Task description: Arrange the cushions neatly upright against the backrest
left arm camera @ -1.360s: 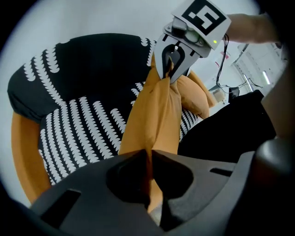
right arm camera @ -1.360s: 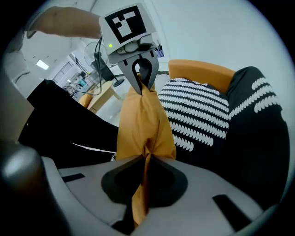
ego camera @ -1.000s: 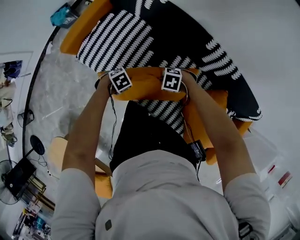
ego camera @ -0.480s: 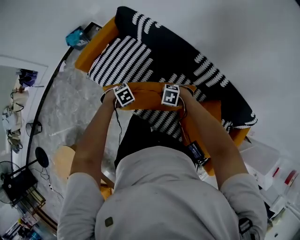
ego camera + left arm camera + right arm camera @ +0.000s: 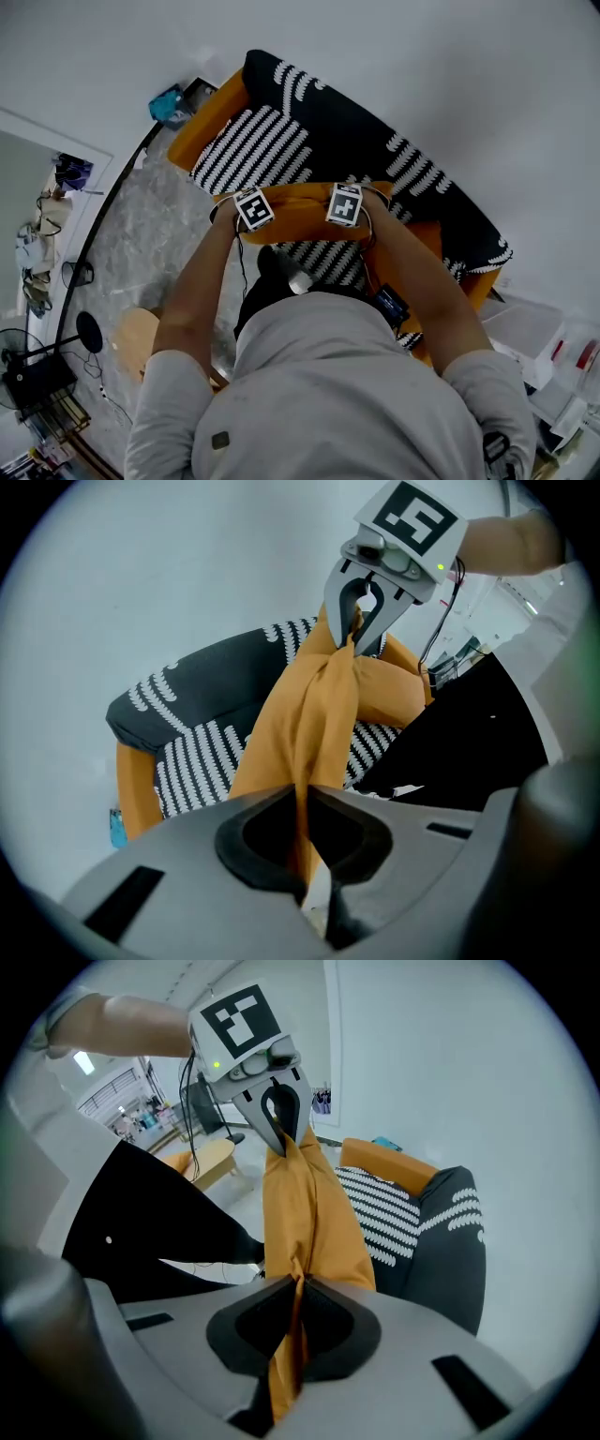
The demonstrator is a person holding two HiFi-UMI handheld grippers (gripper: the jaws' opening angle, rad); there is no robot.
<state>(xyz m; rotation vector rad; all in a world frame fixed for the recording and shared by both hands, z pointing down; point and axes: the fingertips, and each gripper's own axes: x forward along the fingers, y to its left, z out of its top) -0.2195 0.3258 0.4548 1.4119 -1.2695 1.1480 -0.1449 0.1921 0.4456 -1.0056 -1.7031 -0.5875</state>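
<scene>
left tongs: shut, pinching a fold of the orange cushion; the cloth is running up out of the jaws.
right tongs: shut as well, clamping the opposite edge; the fabric is bunching between the pads.
cushion: hanging in the air between both tongs at the centre of the head view, spanning from one marker cube to the other. It is sitting above the seat and appears clear of the backrest.
sofa: orange frame, running diagonally from upper left to lower right of the head view, along the white wall.
backrest: dark cover with white dash pattern.
striped cushion: lying on the seat at the upper-left end, just beside the orange armrest.
striped patch below the held cushion: showing partly; can't tell if it's a cushion or seat cover.
arms: both reaching forward, forearms bare, grey sleeves.
floor: grey marble, filling the left side of the head view.
stool: round, wooden, standing at lower left.
blue item: sitting by the sofa's upper-left corner; too small to identify.
</scene>
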